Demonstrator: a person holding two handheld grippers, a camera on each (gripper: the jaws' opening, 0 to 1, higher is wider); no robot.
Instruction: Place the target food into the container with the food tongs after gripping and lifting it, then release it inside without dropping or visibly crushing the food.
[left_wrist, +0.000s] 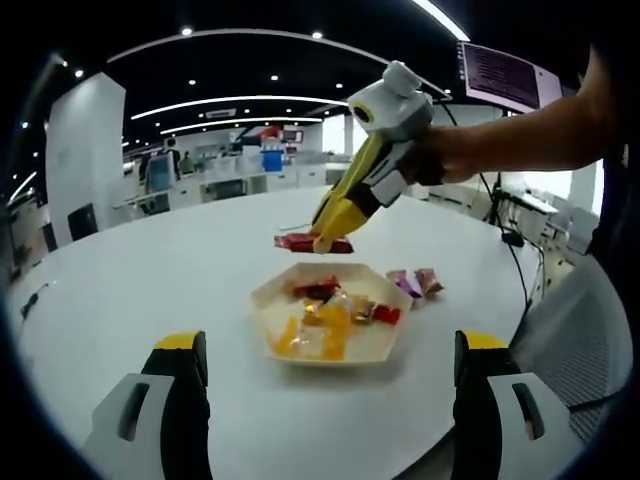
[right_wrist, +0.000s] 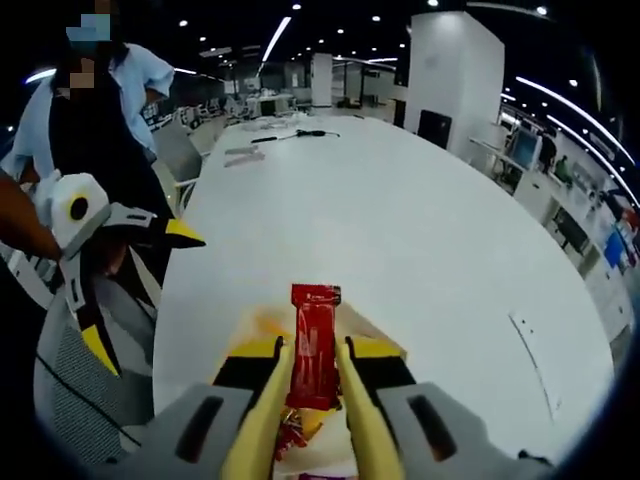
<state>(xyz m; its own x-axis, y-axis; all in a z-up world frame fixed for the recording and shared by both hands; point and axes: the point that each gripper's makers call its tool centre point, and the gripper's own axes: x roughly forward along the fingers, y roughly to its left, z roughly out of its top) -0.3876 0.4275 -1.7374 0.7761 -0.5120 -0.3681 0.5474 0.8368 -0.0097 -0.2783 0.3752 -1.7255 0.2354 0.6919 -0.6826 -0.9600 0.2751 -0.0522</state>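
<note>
My right gripper (right_wrist: 312, 352) is shut on a red wrapped snack bar (right_wrist: 313, 345), which hangs above a beige hexagonal container (right_wrist: 376, 340). From the left gripper view, that same right gripper (left_wrist: 322, 242) comes in from the upper right, held by a person's hand, with the red bar (left_wrist: 312, 243) just above the far rim of the container (left_wrist: 380, 350). The container holds several wrapped candies, yellow, orange and red. My left gripper (left_wrist: 332, 372) stands open near the table's front edge, with the container beyond its jaws. The left gripper (right_wrist: 140, 290) also appears at the left of the right gripper view.
Two pinkish wrapped candies (left_wrist: 417, 283) lie on the white table (left_wrist: 150, 280) right of the container. A grey mesh chair (left_wrist: 570, 330) stands at the table's right edge. A cable (right_wrist: 300, 134) and papers (right_wrist: 240, 155) lie at the far end. A person (right_wrist: 100, 100) stands by the table.
</note>
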